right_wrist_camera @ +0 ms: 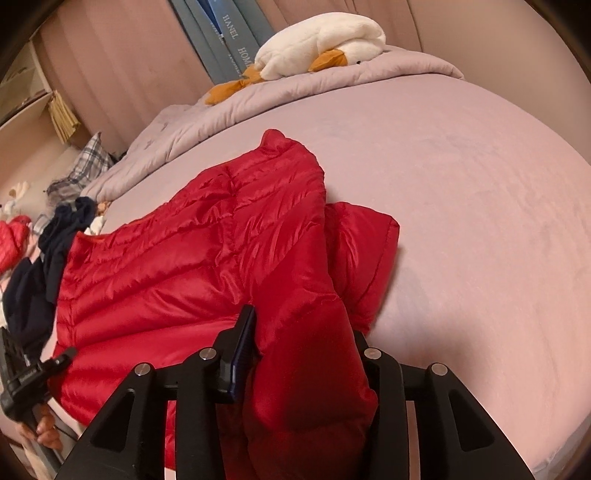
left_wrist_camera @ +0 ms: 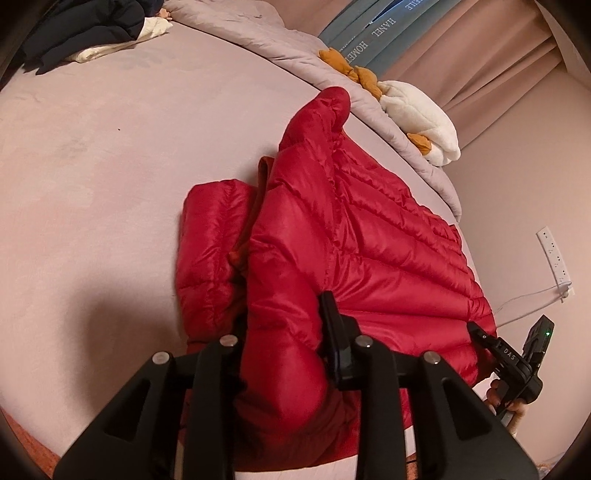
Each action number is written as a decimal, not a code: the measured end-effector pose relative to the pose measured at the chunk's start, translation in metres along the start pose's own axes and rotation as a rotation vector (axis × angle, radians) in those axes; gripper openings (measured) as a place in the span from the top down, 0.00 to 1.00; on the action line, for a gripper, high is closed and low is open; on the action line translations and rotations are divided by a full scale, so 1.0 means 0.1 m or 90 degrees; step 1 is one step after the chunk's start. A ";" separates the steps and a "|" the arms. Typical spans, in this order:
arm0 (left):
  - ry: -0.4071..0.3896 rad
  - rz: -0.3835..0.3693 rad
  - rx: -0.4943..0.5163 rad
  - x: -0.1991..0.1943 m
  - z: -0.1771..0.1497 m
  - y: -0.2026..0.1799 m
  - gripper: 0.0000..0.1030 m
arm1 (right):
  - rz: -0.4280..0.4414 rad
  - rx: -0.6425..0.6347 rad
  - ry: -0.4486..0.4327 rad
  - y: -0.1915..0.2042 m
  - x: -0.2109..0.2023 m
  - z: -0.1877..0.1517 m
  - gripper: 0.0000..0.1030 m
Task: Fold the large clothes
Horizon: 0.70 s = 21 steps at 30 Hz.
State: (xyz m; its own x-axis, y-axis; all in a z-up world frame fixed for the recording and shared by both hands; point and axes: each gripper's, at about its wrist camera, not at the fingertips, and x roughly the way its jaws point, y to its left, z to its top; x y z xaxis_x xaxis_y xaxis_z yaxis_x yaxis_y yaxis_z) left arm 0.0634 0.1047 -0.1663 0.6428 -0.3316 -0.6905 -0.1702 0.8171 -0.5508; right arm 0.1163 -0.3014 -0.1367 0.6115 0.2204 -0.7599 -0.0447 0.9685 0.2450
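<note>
Red jacket [left_wrist_camera: 369, 236] on bed [left_wrist_camera: 92, 166]; left gripper [left_wrist_camera: 284, 354] and right gripper [right_wrist_camera: 303, 354] each clamp its fabric.

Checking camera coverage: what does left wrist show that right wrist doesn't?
Left wrist only: a wall power strip with a cable, and a dark garment on cream cloth at the bed's far corner.
Right wrist only: a plaid pillow, shelving, a navy garment.
Both: the red puffer jacket on the pink bed, the goose plush, and each gripper's fingers clamped on jacket fabric.
</note>
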 end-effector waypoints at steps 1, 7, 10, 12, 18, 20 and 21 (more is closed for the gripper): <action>-0.001 0.002 0.001 0.00 0.00 0.01 0.70 | -0.004 -0.002 -0.001 0.00 -0.01 0.00 0.61; -0.006 0.018 0.009 -0.07 0.01 0.02 0.64 | -0.043 -0.011 -0.014 0.02 -0.08 0.00 0.44; -0.018 0.040 0.013 -0.14 0.04 0.01 0.59 | -0.071 -0.010 -0.029 -0.01 -0.15 0.02 0.39; -0.032 0.068 0.014 -0.23 0.06 0.01 0.49 | -0.098 -0.009 -0.044 -0.04 -0.22 0.04 0.35; -0.091 0.097 0.033 -0.53 0.13 -0.13 0.44 | -0.140 -0.016 -0.102 0.01 -0.50 0.11 0.35; -0.095 0.091 0.054 -0.57 0.13 -0.27 0.44 | -0.135 -0.027 -0.122 0.08 -0.58 0.13 0.34; -0.097 0.086 0.066 -0.57 0.13 -0.34 0.44 | -0.126 -0.031 -0.127 0.12 -0.60 0.14 0.33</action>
State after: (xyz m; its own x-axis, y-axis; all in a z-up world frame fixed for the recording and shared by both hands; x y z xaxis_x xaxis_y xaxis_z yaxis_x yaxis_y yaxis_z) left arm 0.0419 0.1021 -0.1020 0.7268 -0.1476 -0.6708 -0.1891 0.8959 -0.4020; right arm 0.0897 -0.3047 -0.0795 0.7557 0.0036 -0.6549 0.0565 0.9959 0.0707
